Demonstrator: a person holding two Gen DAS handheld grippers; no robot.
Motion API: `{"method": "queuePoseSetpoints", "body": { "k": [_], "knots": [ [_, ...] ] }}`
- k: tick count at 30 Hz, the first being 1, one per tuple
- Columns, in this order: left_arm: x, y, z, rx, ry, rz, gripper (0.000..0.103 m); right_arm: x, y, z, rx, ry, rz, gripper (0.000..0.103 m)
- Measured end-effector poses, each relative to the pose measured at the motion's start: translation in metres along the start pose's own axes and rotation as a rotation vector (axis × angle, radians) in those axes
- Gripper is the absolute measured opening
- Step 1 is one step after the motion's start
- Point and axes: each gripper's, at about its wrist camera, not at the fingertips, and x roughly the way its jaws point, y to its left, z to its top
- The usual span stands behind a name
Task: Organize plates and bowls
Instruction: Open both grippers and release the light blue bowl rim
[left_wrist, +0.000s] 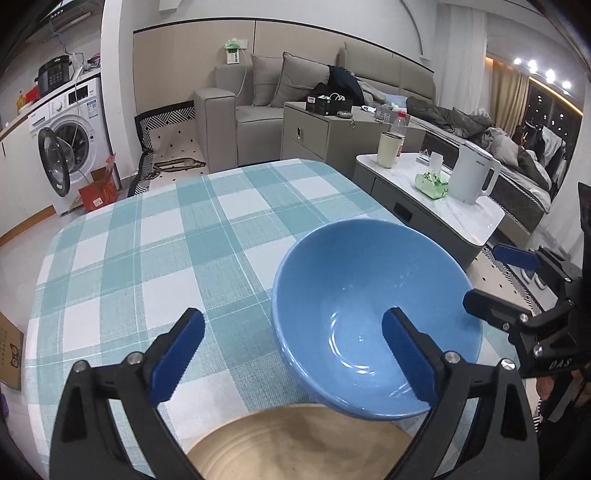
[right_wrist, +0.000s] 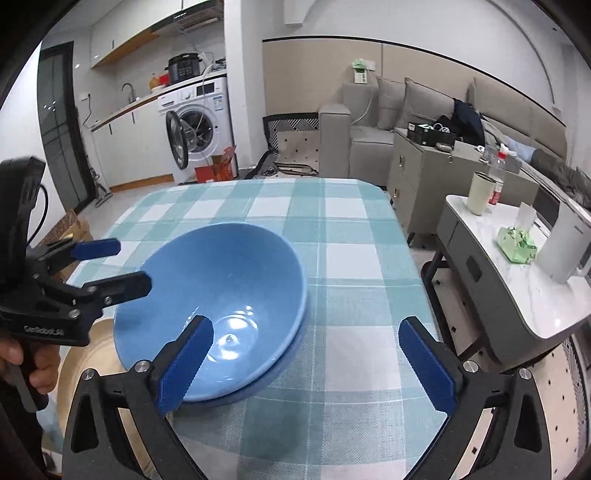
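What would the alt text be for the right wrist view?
A blue bowl sits on a checked table, partly over a tan plate. The open right gripper straddles the bowl's near rim without pressing it, and the left gripper, also open, is at the bowl's left edge.

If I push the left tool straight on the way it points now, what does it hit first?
Probably the blue bowl: the left tool is open, its right-hand finger already over the bowl. The other finger would likely meet the tablecloth.
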Motion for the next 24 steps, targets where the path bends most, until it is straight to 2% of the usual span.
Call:
{"method": "queuePoseSetpoints", "body": {
  "k": [10, 13, 24],
  "knots": [
    [0.002, 0.003, -0.003, -0.034, 0.009, 0.007, 0.099, 0.01, -0.016, -0.01, 0.112, 0.072, 0.154, 0.102],
    [0.003, 0.001, -0.006, -0.033, 0.016, 0.009, 0.099, 0.016, -0.019, -0.012, 0.154, 0.1, 0.225, 0.102],
    [0.01, -0.002, -0.012, -0.04, 0.033, 0.004, 0.099, 0.032, -0.032, -0.017, 0.272, 0.102, 0.318, 0.102]
  ]
}}
